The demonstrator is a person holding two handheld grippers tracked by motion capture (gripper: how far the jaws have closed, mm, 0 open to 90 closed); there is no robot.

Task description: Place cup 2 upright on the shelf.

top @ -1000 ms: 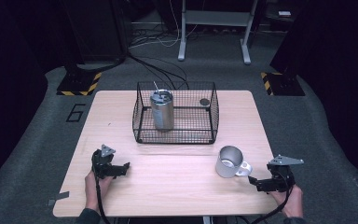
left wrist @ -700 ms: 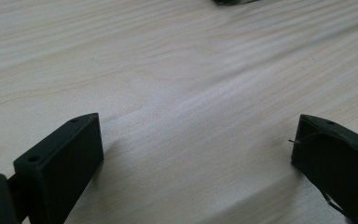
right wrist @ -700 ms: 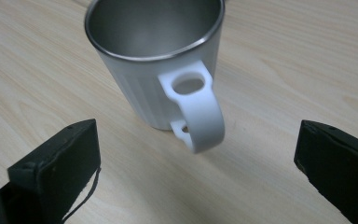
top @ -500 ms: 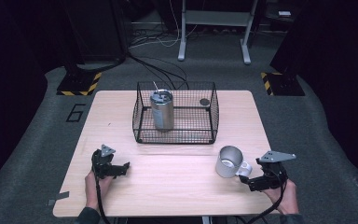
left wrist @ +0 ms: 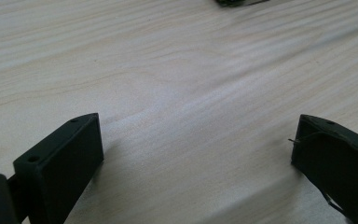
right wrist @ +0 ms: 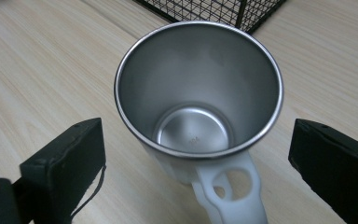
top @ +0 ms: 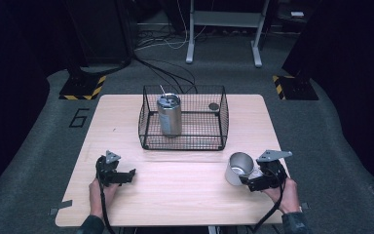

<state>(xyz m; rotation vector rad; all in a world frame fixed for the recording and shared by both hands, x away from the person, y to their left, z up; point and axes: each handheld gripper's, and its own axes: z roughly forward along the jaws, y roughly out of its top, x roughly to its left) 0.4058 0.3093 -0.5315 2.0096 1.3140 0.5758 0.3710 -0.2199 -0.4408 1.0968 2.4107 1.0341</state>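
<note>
A steel mug point(right wrist: 199, 93) with a white handle point(right wrist: 230, 193) is seen in the right gripper view standing upright between the two black jaws, which are held wide apart, with clear table on either side of its rim. The handle is turned toward the camera. In the high view the mug point(top: 238, 168) is found on the right front part of the wooden table point(top: 185, 190), just in front of the right gripper point(top: 254, 178); whether anything touches it cannot be told from there.

The left gripper point(top: 126, 175) is rested on the left front of the table, well apart from the mug. In the left gripper view its jaws are shown spread wide over bare wood grain, with nothing between them.

The empty inside of the mug is revealed by the right gripper view. By the high view a black wire basket point(top: 183, 141) is shown at the middle of the table, with a tall metal tumbler point(top: 169, 115) upright inside it and a small dark round object point(top: 214, 106) near its far right corner.

The table is set on grey carpet point(top: 39, 146); cables point(top: 165, 68) and yellow-black striped plates point(top: 85, 87) are seen beyond it.
</note>
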